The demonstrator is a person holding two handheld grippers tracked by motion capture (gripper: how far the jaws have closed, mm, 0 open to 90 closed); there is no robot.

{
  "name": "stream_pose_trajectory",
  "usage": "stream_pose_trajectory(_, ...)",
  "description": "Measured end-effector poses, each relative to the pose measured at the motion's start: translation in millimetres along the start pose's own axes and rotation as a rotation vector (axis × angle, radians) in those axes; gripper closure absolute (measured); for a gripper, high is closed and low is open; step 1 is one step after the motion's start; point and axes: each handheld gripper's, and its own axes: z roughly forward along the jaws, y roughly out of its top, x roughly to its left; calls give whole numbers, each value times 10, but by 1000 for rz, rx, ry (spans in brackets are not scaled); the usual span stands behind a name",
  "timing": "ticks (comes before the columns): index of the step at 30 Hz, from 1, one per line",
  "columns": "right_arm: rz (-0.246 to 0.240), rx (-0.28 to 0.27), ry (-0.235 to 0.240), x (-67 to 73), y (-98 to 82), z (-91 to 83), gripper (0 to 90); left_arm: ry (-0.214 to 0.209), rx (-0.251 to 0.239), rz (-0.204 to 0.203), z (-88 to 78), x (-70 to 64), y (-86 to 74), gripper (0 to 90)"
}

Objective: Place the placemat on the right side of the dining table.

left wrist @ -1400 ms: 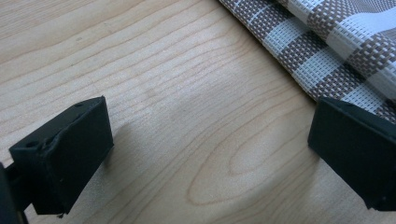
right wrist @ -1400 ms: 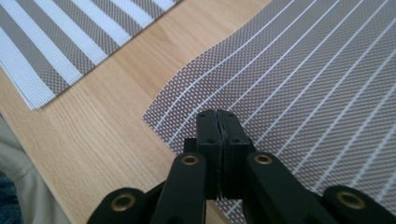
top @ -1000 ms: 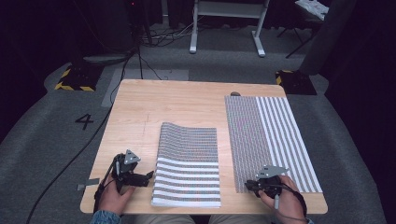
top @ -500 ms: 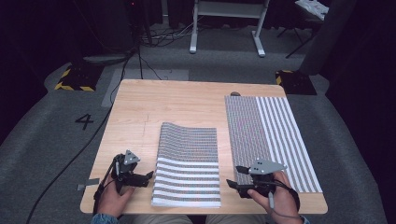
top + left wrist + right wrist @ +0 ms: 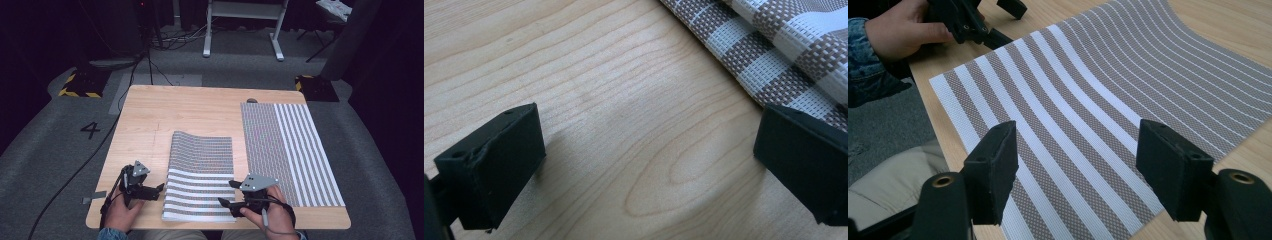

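A folded striped placemat [image 5: 197,175] lies at the table's front middle, its far part curling up. A second striped mat [image 5: 287,150] lies flat on the right. My left gripper [image 5: 159,191] rests on the wood just left of the folded mat, open; in the left gripper view its jaws [image 5: 649,165] stand wide over bare table [image 5: 599,100], with the mat's edge [image 5: 784,45] at the right jaw. My right gripper [image 5: 227,193] hovers at the folded mat's front right corner; its jaws [image 5: 1078,170] have just been opening and stand open above the mat [image 5: 1088,85], nothing between them.
The wooden table [image 5: 200,110] has bare wood at the back and left. A small dark object [image 5: 251,100] sits at its far edge. A cable [image 5: 75,175] runs across the grey floor on the left. A white stand [image 5: 242,30] is behind the table.
My right gripper has moved left from the flat mat's front corner to the folded mat's right front corner. The left gripper has stayed put.
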Motion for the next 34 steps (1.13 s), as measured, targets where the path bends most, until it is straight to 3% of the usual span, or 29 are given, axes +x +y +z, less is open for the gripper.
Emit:
stream_pose_trajectory(5,-21,11,1,37,16,160,336,-1,1,1,0,1,1,1)
stream_pose_trajectory(9,-1,46,24,61,-20,318,337,-2,3,2,0,3,3,1)
stream_pose_trajectory(18,-21,84,9,127,-139,591,319,-15,4,4,5,6,4,1)
stream_pose_trajectory(24,-26,92,0,149,-238,708,282,-5,2,2,3,4,4,1)
stream_pose_trajectory(29,-89,81,-8,170,-294,740,223,-5,2,2,3,3,4,1)
stream_pose_trajectory(34,-88,82,-7,177,-293,744,218,-6,2,2,3,3,4,1)
